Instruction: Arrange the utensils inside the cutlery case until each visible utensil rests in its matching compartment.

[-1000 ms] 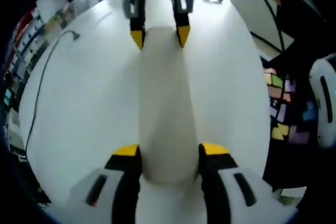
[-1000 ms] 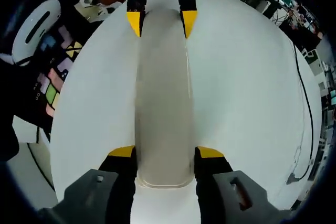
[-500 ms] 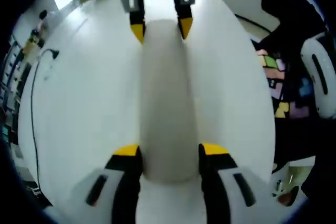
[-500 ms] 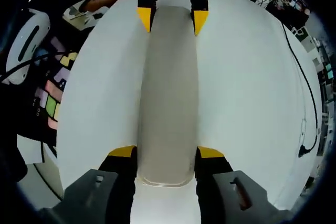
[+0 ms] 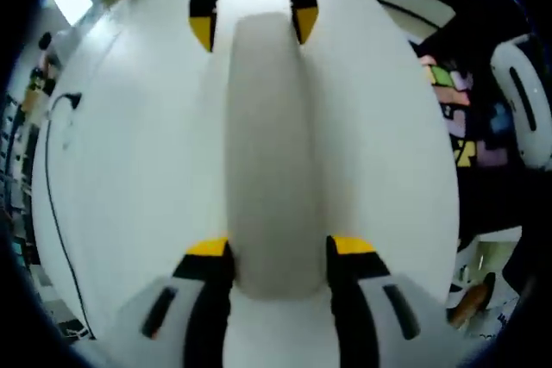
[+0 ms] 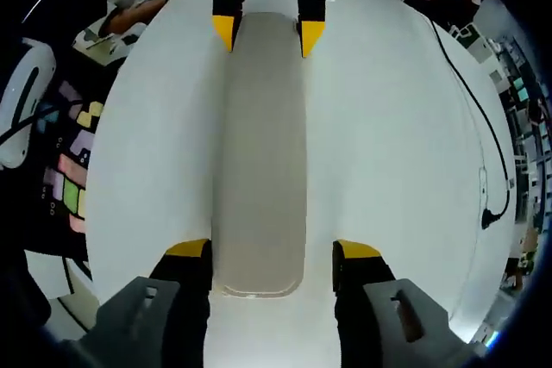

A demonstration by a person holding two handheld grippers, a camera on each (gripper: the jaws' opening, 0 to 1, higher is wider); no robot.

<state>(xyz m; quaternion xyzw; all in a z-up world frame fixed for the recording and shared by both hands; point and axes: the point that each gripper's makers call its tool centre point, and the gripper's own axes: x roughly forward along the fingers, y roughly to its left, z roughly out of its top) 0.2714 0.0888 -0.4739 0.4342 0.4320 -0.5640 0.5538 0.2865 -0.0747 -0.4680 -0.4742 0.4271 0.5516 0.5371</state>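
Cutlery case: a long, pale grey, closed case with rounded ends, lying flat on the white tabletop. Its long axis runs straight from my left gripper to my right gripper, one rounded end pointing at each.

Left gripper: my yellow-tipped fingers sit one on each long side of the case's near end in the left gripper view, narrowed onto it and touching its flanks. In the right gripper view this same gripper stands at the case's far end, its tips hard against the case's two sides.

Right gripper: in the right gripper view my fingers straddle the case's near end; the left one lies along the case's edge, while a strip of white tabletop shows between the right one and the case, so they are spread a little wider than the case and not gripping it. In the left gripper view this gripper stands at the far end, with a gap between its left tip and the case.

Case contents: cannot tell; no utensil or compartment is visible from outside.

Cable: a thin black lead along the tabletop's right margin in the right gripper view, well apart from the case.

Coloured tiles: a patch beyond the tabletop's edge, right side of the left gripper view.
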